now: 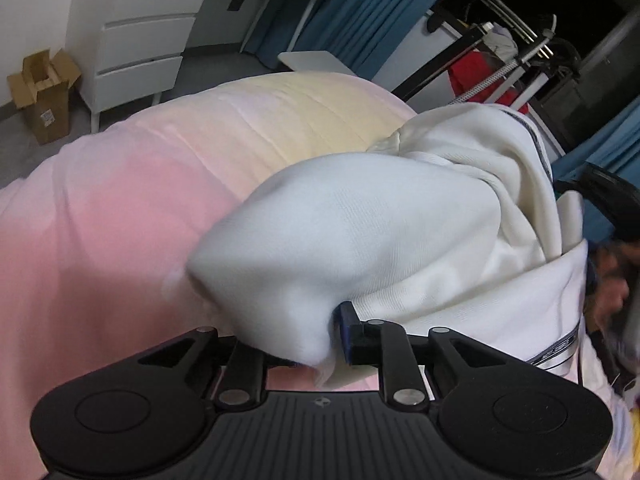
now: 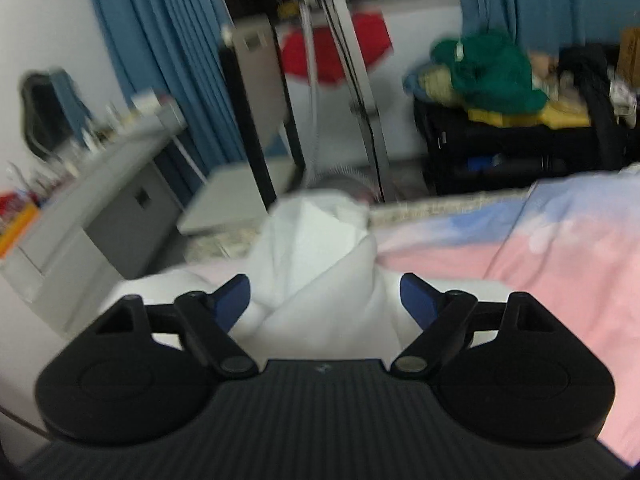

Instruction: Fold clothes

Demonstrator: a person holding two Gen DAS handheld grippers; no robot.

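A white garment (image 1: pixel 360 232), bunched rather than flat, lies heaped on a pink bedspread (image 1: pixel 100 220), seen first from the left wrist. The left gripper (image 1: pixel 320 344) has a fold of the cloth draped between its fingers; one blue pad (image 1: pixel 347 332) shows, the other is buried under fabric, and whether the narrow jaws pinch the cloth cannot be told. A dark trim band (image 1: pixel 556 352) with tiny lettering runs along a hem at right, too small and blurred to read. A cardboard box (image 1: pixel 40 92) beside white drawers (image 1: pixel 140 40) carries a label, equally illegible.

From the right wrist, in a blurred frame, the right gripper (image 2: pixel 324 300) stands with jaws wide apart, blue pads either side of a raised peak of the same white garment (image 2: pixel 316 264), neither pad pressing it. Blue curtains (image 2: pixel 160 60) hang behind.

By the look of it, folding has barely begun: the piece is being gathered and repositioned. The next move likely calls for a firm hold by the right, then spreading the cloth flat.
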